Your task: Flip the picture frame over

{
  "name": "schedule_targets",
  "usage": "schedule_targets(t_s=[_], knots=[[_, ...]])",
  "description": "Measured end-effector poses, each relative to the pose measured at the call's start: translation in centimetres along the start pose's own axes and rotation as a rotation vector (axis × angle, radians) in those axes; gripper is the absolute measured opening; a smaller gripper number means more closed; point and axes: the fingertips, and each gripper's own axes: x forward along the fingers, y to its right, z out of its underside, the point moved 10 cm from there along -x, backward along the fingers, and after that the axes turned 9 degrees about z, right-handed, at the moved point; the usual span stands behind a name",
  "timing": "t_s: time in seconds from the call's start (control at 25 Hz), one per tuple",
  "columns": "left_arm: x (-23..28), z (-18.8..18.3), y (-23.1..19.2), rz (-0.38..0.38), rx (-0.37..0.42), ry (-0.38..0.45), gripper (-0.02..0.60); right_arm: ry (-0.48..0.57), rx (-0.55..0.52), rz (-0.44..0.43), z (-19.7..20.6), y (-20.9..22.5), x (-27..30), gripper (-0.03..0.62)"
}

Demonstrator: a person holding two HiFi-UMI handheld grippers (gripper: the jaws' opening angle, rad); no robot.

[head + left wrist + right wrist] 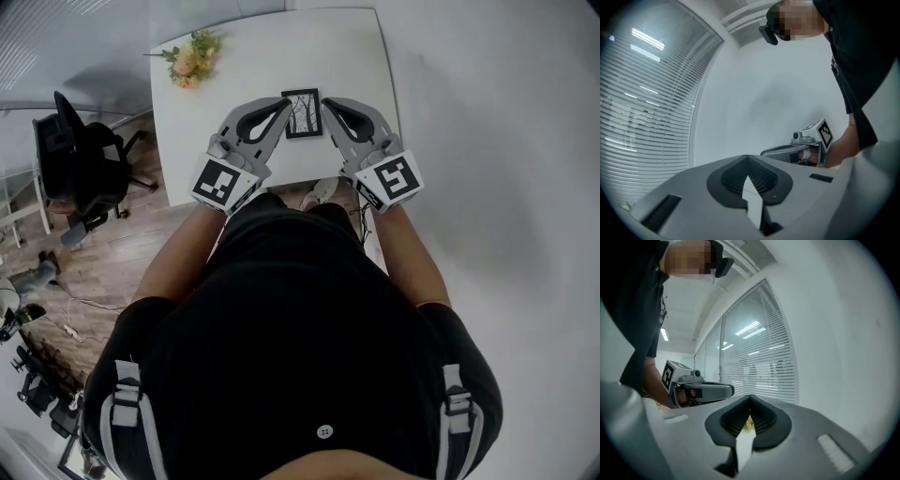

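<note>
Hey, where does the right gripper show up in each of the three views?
Head view: the right gripper is right of upper centre, its tip beside the picture frame.
Left gripper view: the right gripper is right of centre, seen side-on, pointing left.
Right gripper view: the right gripper fills the bottom, its own jaws shut.
Shared landmark: the window blinds.

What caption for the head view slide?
Shut left gripper and shut right gripper flank a face-up picture frame on a white table, flowers at its far-left corner.
</note>
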Motion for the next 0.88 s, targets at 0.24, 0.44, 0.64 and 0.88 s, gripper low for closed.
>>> schedule_targets(t_s=[0.24,0.44,0.64,0.88], knots=[[-0.2,-1.1,0.1,-0.009,0.019,0.011,0.006,0.026,-0.007,0.003,-1.4,-0.1,0.0,0.011],[-0.5,-1.3,-0.2,-0.016,0.024,0.011,0.006,0.028,-0.004,-0.001,-1.6,-0.2,0.3,0.011],[-0.7,-1.1,-0.2,-0.028,0.013,0.011,0.006,0.032,-0.006,0.001,-1.6,-0.4,0.1,0.010],[-1.2,-0.7,-0.4,-0.040,0.015,-0.005,0.006,0.030,-0.006,-0.001,-1.8,-0.6,0.2,0.011]])
